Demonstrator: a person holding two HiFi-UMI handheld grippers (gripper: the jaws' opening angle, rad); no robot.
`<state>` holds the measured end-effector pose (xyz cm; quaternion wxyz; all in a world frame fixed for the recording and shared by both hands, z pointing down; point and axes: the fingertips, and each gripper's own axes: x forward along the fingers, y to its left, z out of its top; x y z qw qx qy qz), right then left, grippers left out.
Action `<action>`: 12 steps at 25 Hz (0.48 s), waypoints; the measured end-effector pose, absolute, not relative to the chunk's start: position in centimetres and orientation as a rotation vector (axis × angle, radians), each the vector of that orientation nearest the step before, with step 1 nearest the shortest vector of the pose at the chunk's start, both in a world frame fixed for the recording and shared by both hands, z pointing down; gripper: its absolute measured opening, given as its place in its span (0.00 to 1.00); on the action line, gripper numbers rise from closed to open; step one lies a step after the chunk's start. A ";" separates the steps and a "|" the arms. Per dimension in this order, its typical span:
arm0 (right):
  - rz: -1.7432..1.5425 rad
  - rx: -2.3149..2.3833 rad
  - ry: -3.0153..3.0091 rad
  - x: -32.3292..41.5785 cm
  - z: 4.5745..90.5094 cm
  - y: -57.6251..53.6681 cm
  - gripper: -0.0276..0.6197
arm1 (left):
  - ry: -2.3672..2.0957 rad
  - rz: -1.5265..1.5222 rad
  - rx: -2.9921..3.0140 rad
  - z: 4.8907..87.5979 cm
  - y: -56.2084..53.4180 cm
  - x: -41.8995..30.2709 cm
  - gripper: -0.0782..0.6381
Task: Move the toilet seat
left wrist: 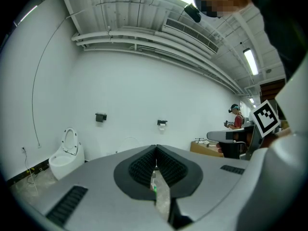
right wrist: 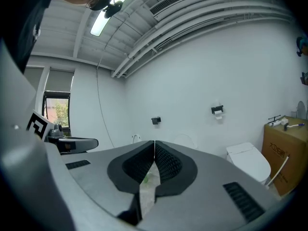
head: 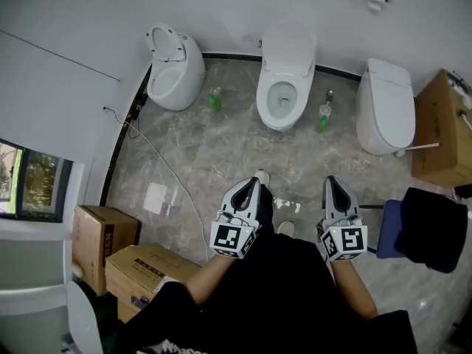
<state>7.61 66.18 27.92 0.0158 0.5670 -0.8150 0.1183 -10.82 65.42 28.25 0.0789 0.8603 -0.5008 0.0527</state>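
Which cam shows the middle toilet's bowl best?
Head view: the middle toilet sits in full from above, lid up, bowl open. The left gripper and right gripper, both shut, hide it in their own views; only the faint top of its lid shows.

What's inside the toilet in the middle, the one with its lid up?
Just the open white bowl below the raised lid; nothing seems to be in it. The drain deeper down is hidden from here.
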 end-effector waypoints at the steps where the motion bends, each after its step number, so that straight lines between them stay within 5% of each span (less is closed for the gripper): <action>1: 0.369 1.763 -2.528 7.6 28.1 65.8 0.09 | -1.491 0.162 2.575 28.5 65.0 -10.8 0.13; 12: 0.416 1.732 -2.468 5.9 30.3 58.5 0.09 | -1.486 0.139 2.525 30.9 57.1 -13.6 0.13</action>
